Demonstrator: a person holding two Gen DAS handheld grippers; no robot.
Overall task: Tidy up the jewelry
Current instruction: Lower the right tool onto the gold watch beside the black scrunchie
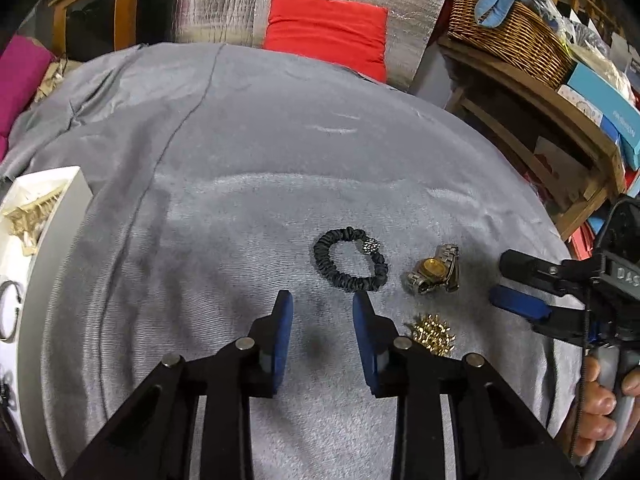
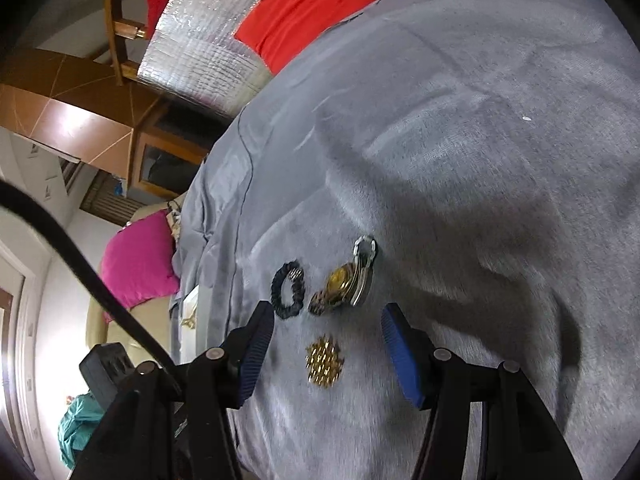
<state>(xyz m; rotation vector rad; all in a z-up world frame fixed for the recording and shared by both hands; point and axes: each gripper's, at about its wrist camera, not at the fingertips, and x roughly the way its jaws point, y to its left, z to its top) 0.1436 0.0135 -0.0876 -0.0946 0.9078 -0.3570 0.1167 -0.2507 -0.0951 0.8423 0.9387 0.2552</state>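
On the grey blanket (image 1: 240, 152) lie a black scrunchie (image 1: 350, 260) (image 2: 288, 290) with a small sparkly bead, a gold-and-silver wristwatch (image 1: 434, 274) (image 2: 348, 284) and a gold beaded brooch (image 1: 432, 334) (image 2: 325, 364). My left gripper (image 1: 323, 304) stands open just short of the scrunchie, with nothing between its blue pads. My right gripper (image 2: 328, 316) (image 1: 504, 280) is open wide above the blanket. The brooch lies between its fingers, untouched, and the watch is just beyond the tips.
A white box (image 1: 60, 208) at the blanket's left edge holds a gold hair clip (image 1: 34, 212) and a bangle (image 1: 10, 312). A wooden shelf with a wicker basket (image 1: 508, 32) stands at the right. A red cushion (image 1: 328, 32) leans behind. A hand (image 1: 600, 412) grips the right handle.
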